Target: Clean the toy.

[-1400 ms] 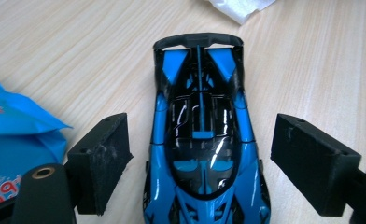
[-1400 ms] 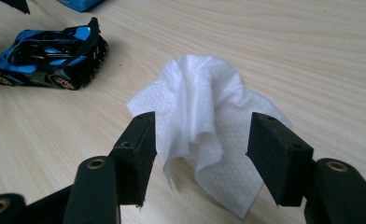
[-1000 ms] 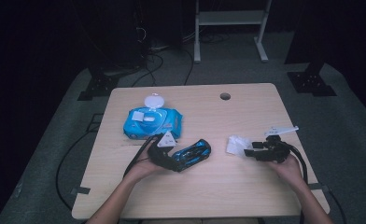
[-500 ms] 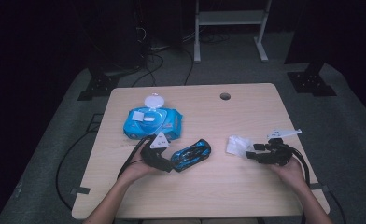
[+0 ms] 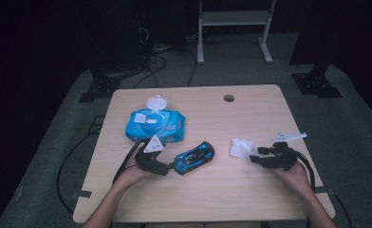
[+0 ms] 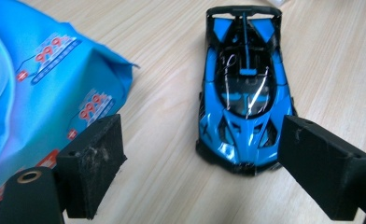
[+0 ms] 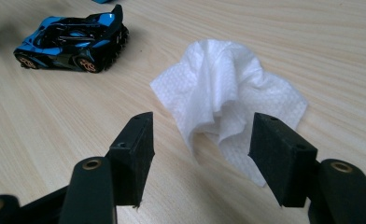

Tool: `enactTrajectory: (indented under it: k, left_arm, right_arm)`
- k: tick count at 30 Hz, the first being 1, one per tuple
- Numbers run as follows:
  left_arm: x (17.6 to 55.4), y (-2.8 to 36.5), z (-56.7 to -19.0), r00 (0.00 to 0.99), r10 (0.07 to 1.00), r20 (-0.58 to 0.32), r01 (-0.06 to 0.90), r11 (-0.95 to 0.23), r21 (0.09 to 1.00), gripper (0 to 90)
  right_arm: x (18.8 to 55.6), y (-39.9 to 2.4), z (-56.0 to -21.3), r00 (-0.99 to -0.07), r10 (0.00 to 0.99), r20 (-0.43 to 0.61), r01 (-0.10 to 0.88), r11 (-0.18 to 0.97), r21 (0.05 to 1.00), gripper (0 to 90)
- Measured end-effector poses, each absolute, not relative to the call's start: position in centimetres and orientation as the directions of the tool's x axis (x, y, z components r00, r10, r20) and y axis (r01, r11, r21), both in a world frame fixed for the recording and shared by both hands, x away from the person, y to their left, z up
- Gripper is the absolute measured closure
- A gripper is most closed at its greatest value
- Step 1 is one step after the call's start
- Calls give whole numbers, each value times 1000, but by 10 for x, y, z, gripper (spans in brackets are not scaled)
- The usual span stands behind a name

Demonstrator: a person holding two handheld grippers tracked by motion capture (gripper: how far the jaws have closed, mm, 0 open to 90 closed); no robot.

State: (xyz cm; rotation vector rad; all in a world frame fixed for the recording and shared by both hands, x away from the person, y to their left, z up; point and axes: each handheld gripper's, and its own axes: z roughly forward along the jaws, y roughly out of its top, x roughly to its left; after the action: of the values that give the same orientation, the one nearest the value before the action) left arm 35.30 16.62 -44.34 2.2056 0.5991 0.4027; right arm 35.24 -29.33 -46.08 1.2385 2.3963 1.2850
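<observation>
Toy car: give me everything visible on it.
The toy car is a low blue and black sports model, glossy like painted metal or plastic, with a dark cockpit, a rear wing and orange-rimmed wheels. It stands upright on its wheels on the wooden table, angled, between the wipes pack and the white wipe, touching neither. Its nose points at the left claw; in the left gripper view one corner of the nose sits right against a black pad, contact unclear. It is not clamped.

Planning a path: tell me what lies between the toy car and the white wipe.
Bare tabletop separates toy car and white wipe, per the high view.
</observation>
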Motion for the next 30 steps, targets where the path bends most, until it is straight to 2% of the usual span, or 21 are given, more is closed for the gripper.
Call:
enactTrajectory:
  k: [20, 30]
  left_arm:
    - [344, 201, -446, 798, 596, 93, 325, -555, 766, 141]
    - [336, 217, -453, 760, 648, 37, 362, -471, 805, 138]
  right_arm:
    - [351, -296, -461, -641, 732, 230, 594, 285, 752, 388]
    - [348, -296, -461, -641, 728, 242, 592, 269, 760, 387]
